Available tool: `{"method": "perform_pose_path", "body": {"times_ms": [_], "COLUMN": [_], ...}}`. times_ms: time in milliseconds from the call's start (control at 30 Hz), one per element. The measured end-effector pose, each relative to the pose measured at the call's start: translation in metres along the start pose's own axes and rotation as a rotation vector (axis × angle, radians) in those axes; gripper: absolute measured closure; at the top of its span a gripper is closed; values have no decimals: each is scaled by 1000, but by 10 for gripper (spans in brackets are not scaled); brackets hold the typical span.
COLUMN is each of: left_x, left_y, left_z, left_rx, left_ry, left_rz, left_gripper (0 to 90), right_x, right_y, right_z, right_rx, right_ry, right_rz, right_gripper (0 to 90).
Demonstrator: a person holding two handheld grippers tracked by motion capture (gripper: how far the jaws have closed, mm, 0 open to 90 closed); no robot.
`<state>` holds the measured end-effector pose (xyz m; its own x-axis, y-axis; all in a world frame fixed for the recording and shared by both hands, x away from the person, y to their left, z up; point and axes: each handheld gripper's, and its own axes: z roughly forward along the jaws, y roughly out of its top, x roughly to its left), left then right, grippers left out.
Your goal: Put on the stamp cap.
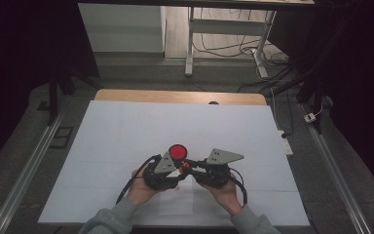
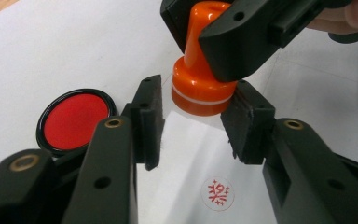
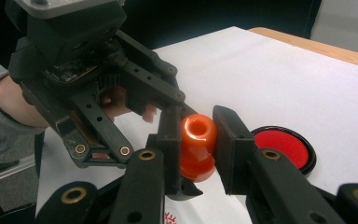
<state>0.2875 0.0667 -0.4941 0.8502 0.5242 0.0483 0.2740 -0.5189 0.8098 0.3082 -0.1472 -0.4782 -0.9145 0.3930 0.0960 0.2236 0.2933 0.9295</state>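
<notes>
1. Orange plastic stamp [image 2: 199, 84]: it stands upright near the top centre of the left gripper view, its wide base over a white paper sheet [image 2: 191, 154] and its narrow handle rising into the other gripper's black jaws.
2. Right gripper [image 3: 197, 140]: in its own view its two pads are closed against the stamp's handle, one on each side, at the middle of the frame; the stamp's open top faces the camera.
3. Left gripper [image 2: 193, 121]: its jaws stand apart. The left pad is clear of the stamp's base, with a gap showing; the right pad sits just beside the base's lower right edge, and whether it touches I cannot tell. The base lies between and slightly beyond the fingertips.
4. Red ink pad [image 2: 76, 119]: a round black-rimmed dish, it lies at the left of the left gripper view, outside the left jaw.
5. Red stamped mark [image 2: 218, 193]: it shows on the paper at the lower centre of that view, nearer the camera than the stamp.
6. High view: both grippers meet at the lower centre of the white table cover [image 1: 126, 131], the ink pad just above them.
</notes>
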Motion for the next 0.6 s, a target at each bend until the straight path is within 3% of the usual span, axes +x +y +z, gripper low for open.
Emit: {"method": "perform_pose_path", "body": {"times_ms": [200,600], "left_x": [1,4], "left_y": [0,-1], "left_z": [0,-4], "left_rx": [1,1], "left_ry": [-7,-4], "left_rz": [-3,-44], "left_gripper": [521,297], "right_x": [0,-1], "right_y": [0,1], "right_z": [0,-4], "right_rx": [-5,-23], "right_ry": [-1,-19], "right_rz": [-1,3], "right_gripper": [722,722]}}
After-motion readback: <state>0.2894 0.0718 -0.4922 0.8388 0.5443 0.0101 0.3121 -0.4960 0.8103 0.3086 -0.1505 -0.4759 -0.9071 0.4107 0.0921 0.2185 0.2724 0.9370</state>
